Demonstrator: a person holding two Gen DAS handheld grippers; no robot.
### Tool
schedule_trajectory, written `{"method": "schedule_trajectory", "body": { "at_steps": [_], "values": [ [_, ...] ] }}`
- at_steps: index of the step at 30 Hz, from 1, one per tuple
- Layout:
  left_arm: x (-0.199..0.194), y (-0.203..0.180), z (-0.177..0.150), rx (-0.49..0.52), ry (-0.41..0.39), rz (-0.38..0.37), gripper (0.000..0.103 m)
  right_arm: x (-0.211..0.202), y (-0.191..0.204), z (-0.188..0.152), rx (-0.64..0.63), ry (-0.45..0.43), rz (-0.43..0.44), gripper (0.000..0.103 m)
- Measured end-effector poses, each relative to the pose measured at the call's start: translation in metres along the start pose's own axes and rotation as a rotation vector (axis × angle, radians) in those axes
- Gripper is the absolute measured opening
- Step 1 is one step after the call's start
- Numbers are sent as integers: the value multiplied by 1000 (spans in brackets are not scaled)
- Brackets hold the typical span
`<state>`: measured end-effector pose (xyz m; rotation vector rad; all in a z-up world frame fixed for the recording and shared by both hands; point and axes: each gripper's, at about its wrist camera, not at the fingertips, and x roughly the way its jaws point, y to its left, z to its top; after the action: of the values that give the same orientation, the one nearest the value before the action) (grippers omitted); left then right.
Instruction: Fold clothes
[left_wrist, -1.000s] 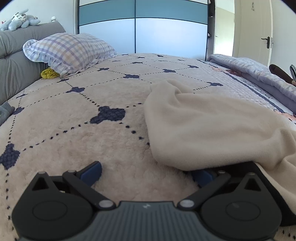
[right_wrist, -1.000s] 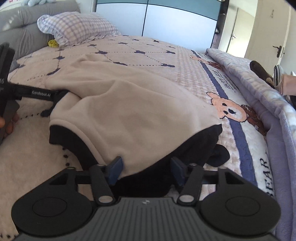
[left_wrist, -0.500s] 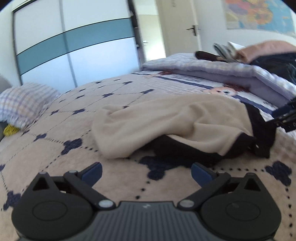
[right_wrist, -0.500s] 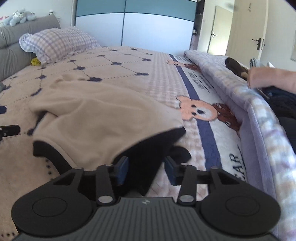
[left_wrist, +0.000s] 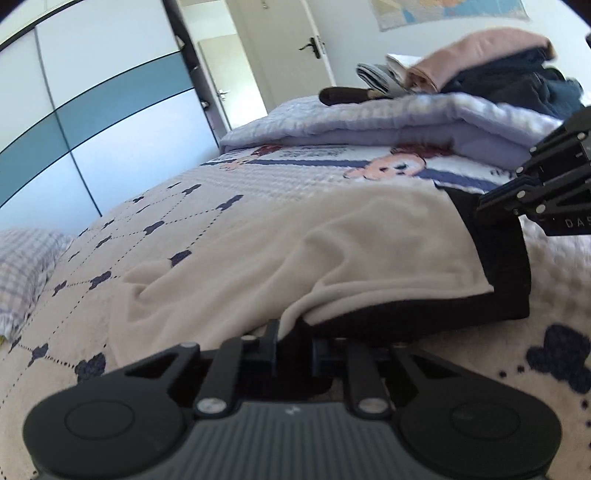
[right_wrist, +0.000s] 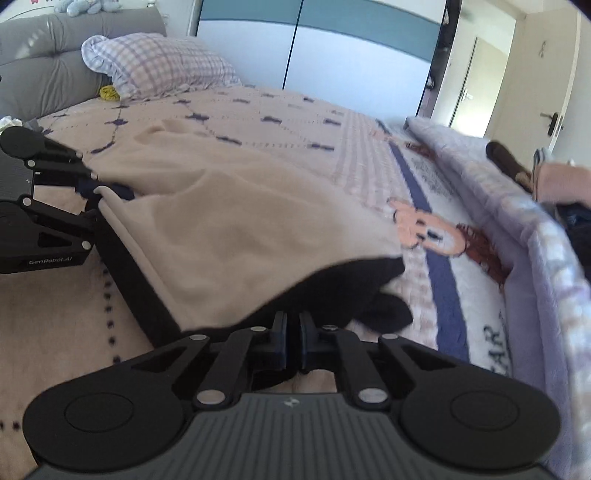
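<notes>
Wardrobe (right_wrist: 332, 62) behind patterned bedspread (right_wrist: 258, 122), pillow (right_wrist: 159, 64).

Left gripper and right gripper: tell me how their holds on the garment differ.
The left gripper pinches the garment where its cream layer folds over the black band; the right gripper bites black fabric only. The left gripper's fingers show a wider gap with cloth bunched between them; the right gripper's fingers sit nearly together. Both are shut on the same bottom edge, at opposite ends, low over the bed.
</notes>
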<state>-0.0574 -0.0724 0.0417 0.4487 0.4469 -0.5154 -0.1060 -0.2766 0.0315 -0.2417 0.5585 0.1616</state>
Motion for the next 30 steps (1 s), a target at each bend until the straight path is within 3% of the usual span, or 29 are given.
{"method": "schedule_trajectory", "body": {
  "at_steps": [4, 9, 13, 18, 21, 23, 26, 28, 30],
  "values": [
    [-35, 21, 22, -51, -61, 71, 14, -32, -15, 37, 103, -148, -3, 7],
    [-102, 57, 72, -155, -183, 134, 13, -86, -47, 78, 214, -325, -2, 6],
    [-163, 76, 114, -207, -298, 165, 13, -139, -56, 114, 219, -476, 13, 6],
    [-245, 83, 162, -202, -432, 193, 13, -211, -62, 147, 196, -678, -16, 0],
    [-279, 87, 182, -217, -469, 170, 13, -249, -74, 163, 199, -780, -25, 0],
    [-281, 85, 187, -224, -441, 150, 13, -253, -78, 169, 160, -742, 11, 1],
    [-259, 79, 176, -214, -338, 180, 13, -241, -69, 159, 121, -651, 83, 15],
    [-249, 88, 163, -309, -296, 146, 13, -227, -38, 130, 87, -577, 158, 55],
    [-251, 90, 155, -337, -303, 152, 13, -214, -5, 100, 52, -503, 233, 62]
  ]
}}
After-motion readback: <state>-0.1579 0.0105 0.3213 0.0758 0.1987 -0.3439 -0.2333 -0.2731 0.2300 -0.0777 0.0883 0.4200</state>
